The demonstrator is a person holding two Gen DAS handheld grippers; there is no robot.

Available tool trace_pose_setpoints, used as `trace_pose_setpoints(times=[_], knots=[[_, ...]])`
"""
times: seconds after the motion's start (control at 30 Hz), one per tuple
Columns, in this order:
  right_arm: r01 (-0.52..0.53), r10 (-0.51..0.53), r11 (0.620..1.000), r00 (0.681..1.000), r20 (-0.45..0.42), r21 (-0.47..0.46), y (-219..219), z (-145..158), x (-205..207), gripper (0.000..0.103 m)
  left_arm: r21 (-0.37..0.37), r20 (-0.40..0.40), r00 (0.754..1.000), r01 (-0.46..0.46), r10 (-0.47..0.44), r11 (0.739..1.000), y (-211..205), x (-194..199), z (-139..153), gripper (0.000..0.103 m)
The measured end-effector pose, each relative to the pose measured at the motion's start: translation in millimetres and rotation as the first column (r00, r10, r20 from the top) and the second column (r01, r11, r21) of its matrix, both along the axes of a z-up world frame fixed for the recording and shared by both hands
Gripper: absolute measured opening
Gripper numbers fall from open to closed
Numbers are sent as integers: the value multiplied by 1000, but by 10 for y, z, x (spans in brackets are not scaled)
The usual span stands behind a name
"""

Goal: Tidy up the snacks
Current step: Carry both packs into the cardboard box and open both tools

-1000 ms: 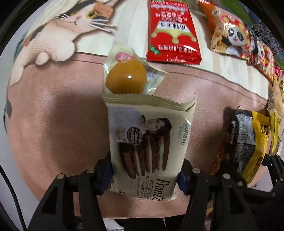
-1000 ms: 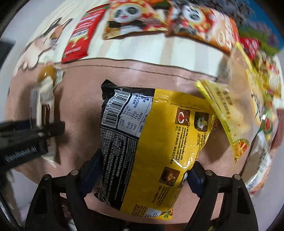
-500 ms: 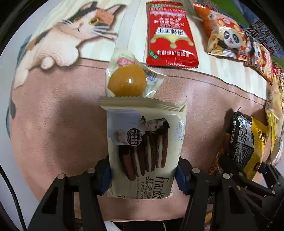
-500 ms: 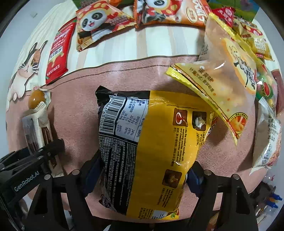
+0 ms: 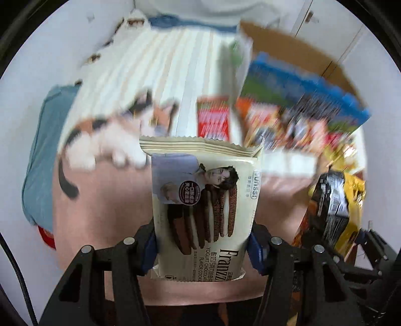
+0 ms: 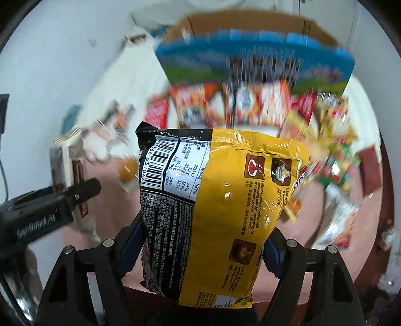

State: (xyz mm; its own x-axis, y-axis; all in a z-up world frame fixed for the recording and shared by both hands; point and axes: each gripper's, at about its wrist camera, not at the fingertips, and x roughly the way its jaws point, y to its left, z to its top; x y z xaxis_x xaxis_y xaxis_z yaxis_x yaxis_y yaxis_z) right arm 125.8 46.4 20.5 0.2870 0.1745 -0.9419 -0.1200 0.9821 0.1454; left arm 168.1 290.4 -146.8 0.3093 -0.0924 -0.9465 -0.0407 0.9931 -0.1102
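Observation:
My left gripper [image 5: 201, 247] is shut on a cream Franzzi cookie packet [image 5: 203, 200] and holds it lifted above the pink mat [image 5: 100, 200]. My right gripper [image 6: 200, 250] is shut on a yellow and black noodle packet [image 6: 225, 200], also lifted; that packet shows at the right of the left wrist view [image 5: 335, 210]. The left gripper and its cookie packet [image 6: 72, 180] show at the left of the right wrist view. A round orange snack in a clear wrapper [image 6: 127, 169] lies on the mat below.
An open cardboard box [image 6: 250, 22] with a blue printed box [image 6: 250, 60] in front stands at the far end. Several panda and red snack packets [image 6: 238, 105] lie in a row before it. More loose packets [image 6: 333, 140] lie at the right. Background is motion-blurred.
Both grippers have lifted and tilted up with their packets; the view now takes in the cardboard box and far wall. The orange snack stays on the mat.

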Motion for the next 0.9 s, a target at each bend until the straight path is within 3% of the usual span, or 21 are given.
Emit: trace_pose_setpoints(times=[0.07,0.13,0.27,0.37,0.6,0.73,0.9], knots=[[-11,9,999,999,40,36,-60,298,51,82,-23,58,998,8,-7,1000,-100,11,443,56],[-19,14,998,997,78,60,-243,591,246,82,-43,88,996,21,-17,999,-491,69,807,56],[-28,15,995,991,136,95,-534,1111,733,82,-79,132,990,53,-42,995,-929,643,1102,56],[-32,22,998,984,178,58,-718,1338,1302,82,-92,142,988,72,-59,993,-1297,1234,1183,57],[-32,33,999,995,99,-11,-1109,1142,2568,82,-105,35,996,84,-81,991,-1952,2521,766,57],[-34,33,999,999,-5,-34,-1317,737,3190,82,-158,-98,991,79,-95,984,-2147,3109,263,57],[-43,35,997,991,-128,-60,-1561,155,3768,82,-162,-226,969,67,-103,985,-2383,3534,-286,57]])
